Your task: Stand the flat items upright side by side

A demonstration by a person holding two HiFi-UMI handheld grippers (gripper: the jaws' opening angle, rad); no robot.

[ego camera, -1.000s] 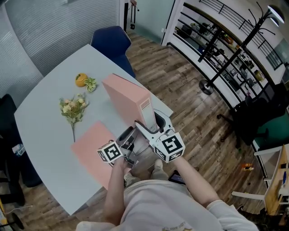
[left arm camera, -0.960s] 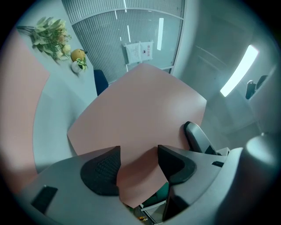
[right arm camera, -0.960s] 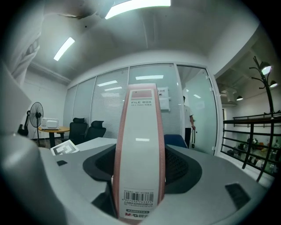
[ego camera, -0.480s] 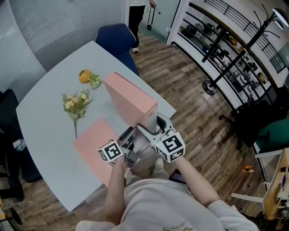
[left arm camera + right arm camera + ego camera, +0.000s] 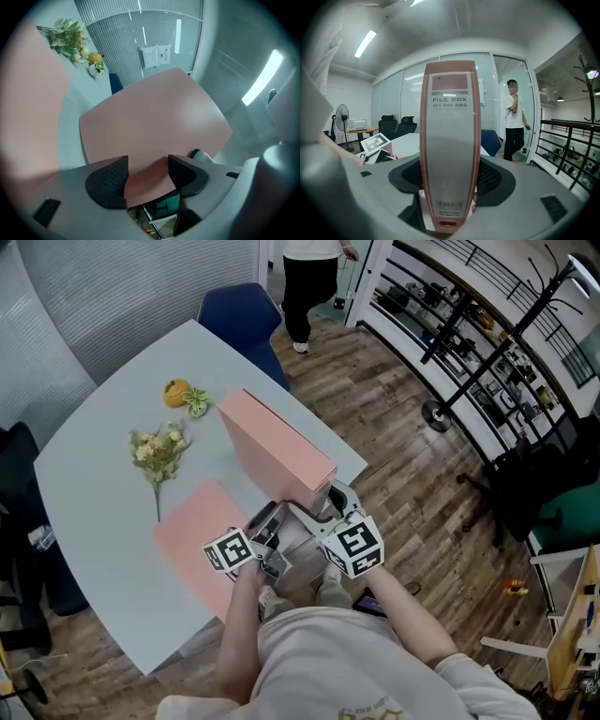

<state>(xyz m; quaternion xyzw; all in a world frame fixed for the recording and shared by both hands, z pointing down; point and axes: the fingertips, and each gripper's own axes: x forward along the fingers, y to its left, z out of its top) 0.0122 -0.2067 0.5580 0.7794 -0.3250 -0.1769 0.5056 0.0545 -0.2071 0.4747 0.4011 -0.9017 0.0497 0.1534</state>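
Two pink file boxes and two tongs meet at the near corner of a pale bench. The upright box stands along the bench's right side with its labelled spine toward the person. The right tongs are clamped on that spine, one pad on each side of it. The left tongs, just beside them, have jaws that stand apart and have just been easing closer. A corner of the upright box's broad side sits between those jaws, and nothing shows them squeezing it. The flat box lies on the bench to the left of the upright one, close by it. Farther out on the bench are one bunch of pale flowers and one small orange object with a green sprig. One blue chair stands at the far edge, and one person stands on the wooden floor beyond it.
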